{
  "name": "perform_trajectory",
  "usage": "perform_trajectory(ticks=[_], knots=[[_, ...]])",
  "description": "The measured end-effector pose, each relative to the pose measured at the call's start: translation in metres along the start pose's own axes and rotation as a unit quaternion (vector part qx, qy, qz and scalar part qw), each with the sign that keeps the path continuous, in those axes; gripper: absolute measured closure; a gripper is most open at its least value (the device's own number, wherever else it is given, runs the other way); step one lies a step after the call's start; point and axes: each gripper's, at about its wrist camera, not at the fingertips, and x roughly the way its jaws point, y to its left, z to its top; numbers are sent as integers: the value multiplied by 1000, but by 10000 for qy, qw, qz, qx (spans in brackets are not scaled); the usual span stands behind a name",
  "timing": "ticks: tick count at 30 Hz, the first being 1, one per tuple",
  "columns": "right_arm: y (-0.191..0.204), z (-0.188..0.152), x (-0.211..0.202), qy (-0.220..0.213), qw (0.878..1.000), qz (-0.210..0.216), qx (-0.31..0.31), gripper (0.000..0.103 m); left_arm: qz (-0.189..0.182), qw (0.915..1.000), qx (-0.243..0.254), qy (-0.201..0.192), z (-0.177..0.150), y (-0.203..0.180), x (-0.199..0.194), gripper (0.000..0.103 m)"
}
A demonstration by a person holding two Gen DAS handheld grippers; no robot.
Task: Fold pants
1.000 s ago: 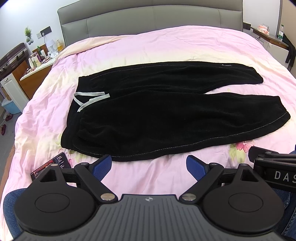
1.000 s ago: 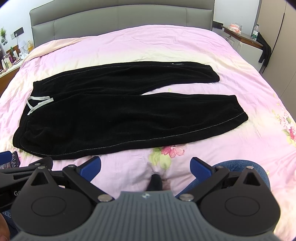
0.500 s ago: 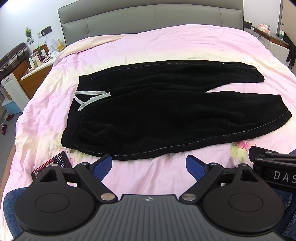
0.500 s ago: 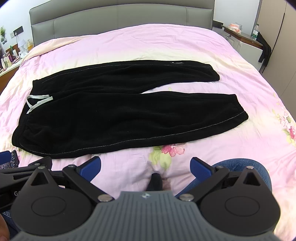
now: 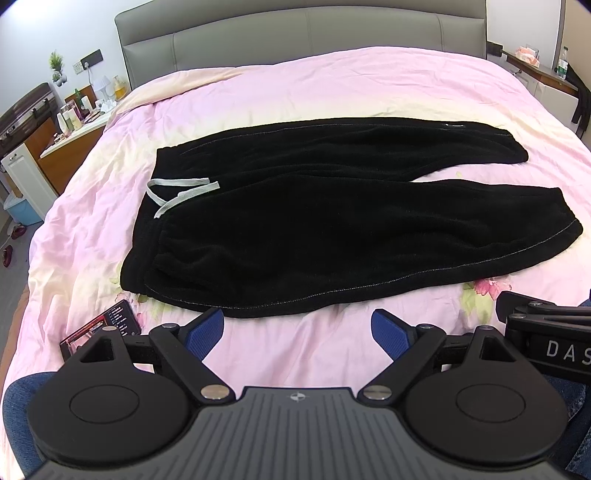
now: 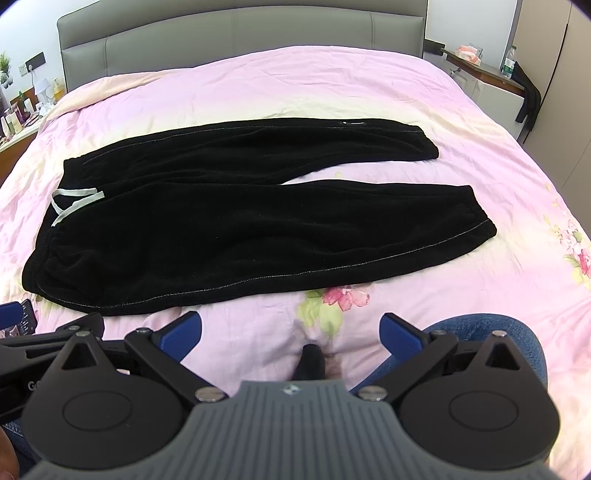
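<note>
Black fleece pants (image 5: 314, 221) (image 6: 229, 229) lie flat on the pink bedspread (image 5: 295, 92), waistband to the left with a pale drawstring (image 5: 177, 192) (image 6: 72, 201), both legs stretched out to the right and slightly apart at the cuffs. My left gripper (image 5: 297, 330) hovers open just in front of the near leg's hem, nothing between its blue fingers (image 5: 205, 332). My right gripper (image 6: 291, 332) is open too, a little short of the near leg's lower edge, over a flower print.
A phone (image 5: 101, 326) lies on the bedspread by the waistband's near corner. A grey headboard (image 5: 295, 33) stands at the back. A cluttered nightstand (image 5: 74, 122) is at the left and a desk (image 6: 484, 70) at the right. Blue-jeaned knees (image 6: 491, 325) sit under the grippers.
Both views have edged slightly forward and down toward the pants; the pants lie unchanged and both grippers stay open.
</note>
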Motion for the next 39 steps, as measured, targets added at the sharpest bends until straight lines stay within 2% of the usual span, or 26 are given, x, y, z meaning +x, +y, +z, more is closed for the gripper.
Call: perform_trajectory(ticks=[12, 17, 19, 21, 22, 24, 27, 29, 30, 32, 33, 36, 39], knots=[[0, 2, 16, -42, 9999, 40, -106, 5, -56, 9999, 144, 20, 4, -5, 19, 0], [-5, 5, 36, -386, 9947, 653, -693, 5, -328, 9983, 416, -230, 6, 1, 32, 0], [-15, 7, 45, -557, 9892, 1129, -746, 5, -310, 9965, 692, -344, 7, 5, 41, 0], [-23, 10, 51, -925, 9781, 1637, -894, 5, -211, 9944, 979, -327, 9, 9, 56, 0], [-23, 11, 53, -1064, 9743, 1656, -1094, 5, -105, 9932, 1120, -287, 11, 11, 64, 0], [-16, 14, 60, -1250, 9690, 1345, -1652, 5, 110, 9902, 1362, -272, 15, 17, 76, 0], [-5, 18, 67, -1649, 9478, 954, -2556, 5, 314, 9830, 1747, -478, 23, 25, 83, 0], [-1, 24, 76, -1745, 9293, 1139, -3050, 5, 229, 9783, 1946, -668, 29, 31, 87, 0], [2, 26, 82, -1729, 9186, 1292, -3309, 5, 138, 9760, 2057, -697, 32, 33, 91, 0], [14, 31, 101, -1403, 9025, 1361, -3838, 7, 69, 9733, 2210, -614, 33, 34, 105, 0], [20, 30, 109, -1289, 8944, 1320, -4075, 13, 37, 9726, 2254, -569, 32, 34, 112, 0], [39, 21, 137, -1254, 8596, 1169, -4814, 30, -129, 9697, 2397, -444, 22, 31, 132, 0], [50, -1, 158, -1277, 8115, 1305, -5551, 34, -265, 9628, 2642, -512, 4, 23, 141, 0]])
